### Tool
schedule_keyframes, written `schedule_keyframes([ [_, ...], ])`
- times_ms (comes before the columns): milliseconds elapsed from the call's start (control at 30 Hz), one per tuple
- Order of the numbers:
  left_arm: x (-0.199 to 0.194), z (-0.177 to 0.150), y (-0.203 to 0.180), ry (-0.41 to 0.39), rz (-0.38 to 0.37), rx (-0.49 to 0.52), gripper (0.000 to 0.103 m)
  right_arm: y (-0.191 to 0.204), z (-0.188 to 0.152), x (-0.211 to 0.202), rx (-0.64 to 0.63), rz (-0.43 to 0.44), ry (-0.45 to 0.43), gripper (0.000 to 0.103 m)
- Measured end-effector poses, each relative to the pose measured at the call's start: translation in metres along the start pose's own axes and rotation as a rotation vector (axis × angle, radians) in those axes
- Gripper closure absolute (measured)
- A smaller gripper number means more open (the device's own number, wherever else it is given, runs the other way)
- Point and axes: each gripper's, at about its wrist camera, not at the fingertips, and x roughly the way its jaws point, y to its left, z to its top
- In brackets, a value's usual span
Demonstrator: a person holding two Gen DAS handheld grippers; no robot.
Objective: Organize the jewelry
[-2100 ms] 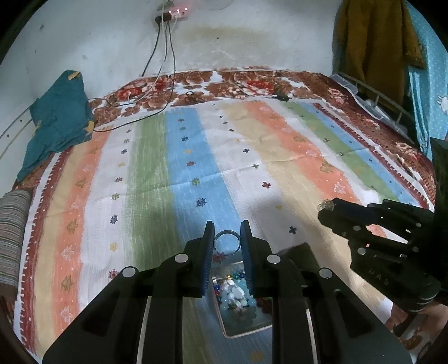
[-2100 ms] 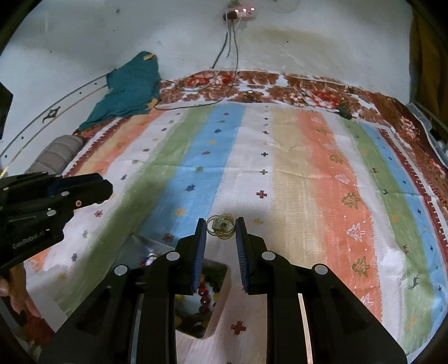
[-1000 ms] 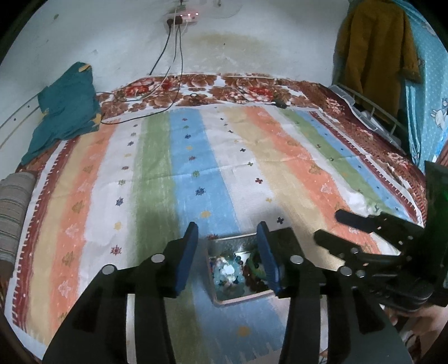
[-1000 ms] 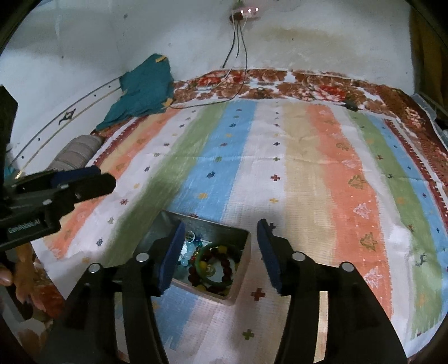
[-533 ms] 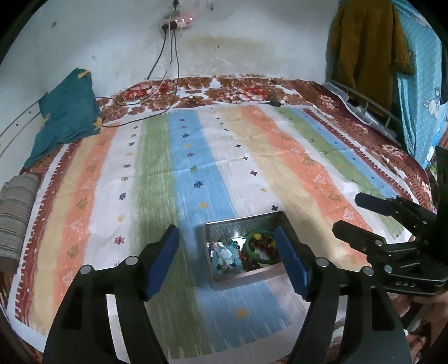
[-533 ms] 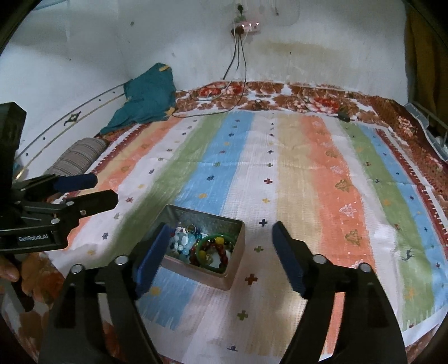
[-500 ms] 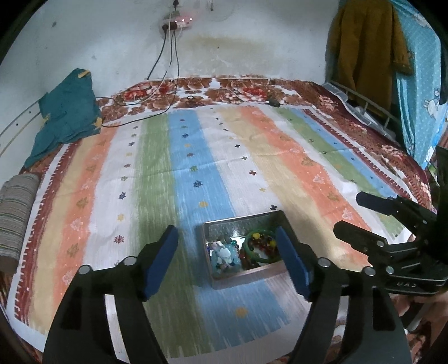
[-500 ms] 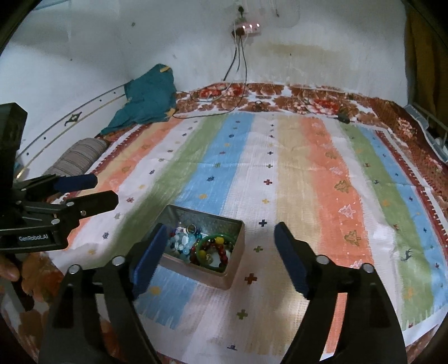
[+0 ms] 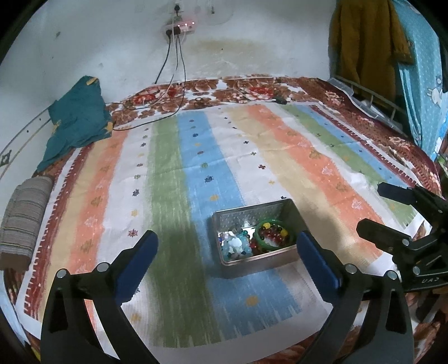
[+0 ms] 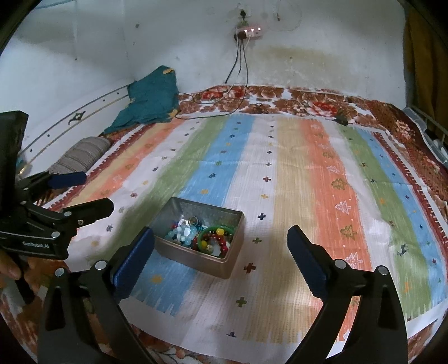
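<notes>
An open metal tin point(image 9: 252, 259) sits on the striped bedsheet point(image 9: 168, 168). Inside lie a green bangle point(image 9: 275, 232), dark red beads and pale blue beads point(image 9: 236, 246). My left gripper point(image 9: 226, 238) hangs back above the tin's near side, its jaws opening wide with nothing pressed between them. My right gripper point(image 10: 220, 233) also hovers over the tin point(image 10: 201, 260), its jaws opening and holding nothing. The bangle point(image 10: 215, 238) and blue beads point(image 10: 182, 232) show there too. Each gripper appears in the other's view, the right gripper point(image 9: 373, 208) at the right and the left gripper point(image 10: 81, 193) at the left.
A teal cloth point(image 9: 78, 123) and a striped rolled cushion point(image 9: 25, 218) lie along the bed's left edge. Cables point(image 9: 173, 84) run from a wall power strip point(image 9: 179, 26) onto the far side of the bed. Clothes point(image 9: 364, 42) hang at the right, above a wire rack point(image 9: 372, 98).
Two seconds ago each gripper was shut on a small ring-like ornament over the tin. Both have since let go, opened wide and drawn back, so the whole tin shows.
</notes>
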Motion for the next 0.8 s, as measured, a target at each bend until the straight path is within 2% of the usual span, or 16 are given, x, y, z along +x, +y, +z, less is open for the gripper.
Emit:
schedule_keyframes([
  [800,-0.0048,-0.0071,-0.0013,0.004,0.012,-0.006,0.006,0.0018,-0.0068,-0.0067,0.008,0.023,-0.016,0.007],
])
